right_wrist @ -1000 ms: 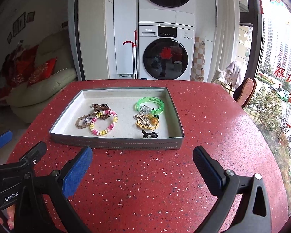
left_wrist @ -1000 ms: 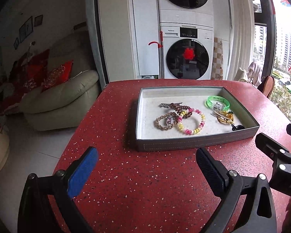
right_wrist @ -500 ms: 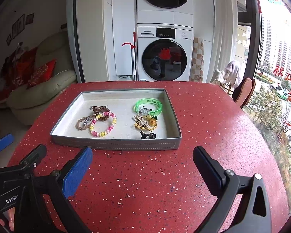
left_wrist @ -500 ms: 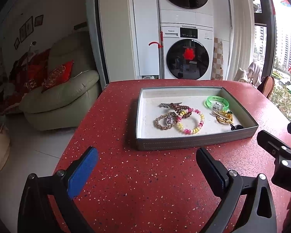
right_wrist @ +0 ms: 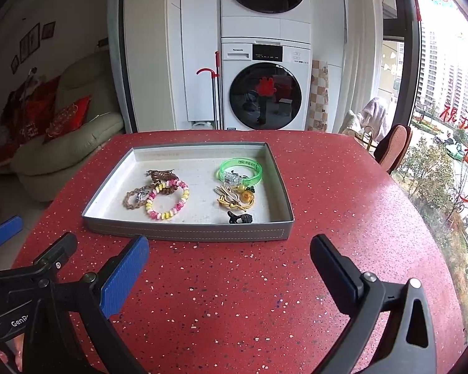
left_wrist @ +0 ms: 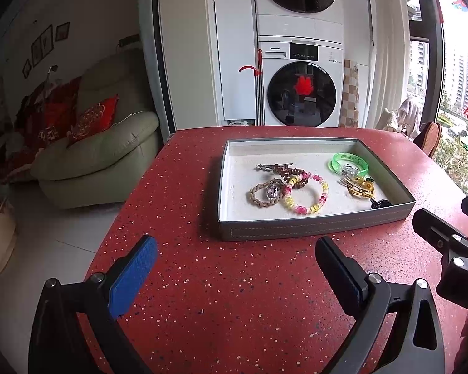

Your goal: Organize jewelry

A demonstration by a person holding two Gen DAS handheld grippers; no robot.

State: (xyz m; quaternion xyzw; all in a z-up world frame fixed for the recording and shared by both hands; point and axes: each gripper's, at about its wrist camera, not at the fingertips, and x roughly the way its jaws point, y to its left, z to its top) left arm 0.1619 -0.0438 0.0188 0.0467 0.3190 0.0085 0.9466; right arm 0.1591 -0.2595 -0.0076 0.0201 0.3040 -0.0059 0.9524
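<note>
**Jewelry gathered in tray, both grippers empty**

All the jewelry lies inside the shallow grey rectangular tray on the red speckled tabletop, likely to keep it together. The pink-and-yellow beaded bracelet overlaps the brown braided bracelet; the translucent green bangle sits apart. The left gripper and right gripper hover short of the tray, fingers wide apart, holding nothing. The small black piece is too small to identify.
</note>
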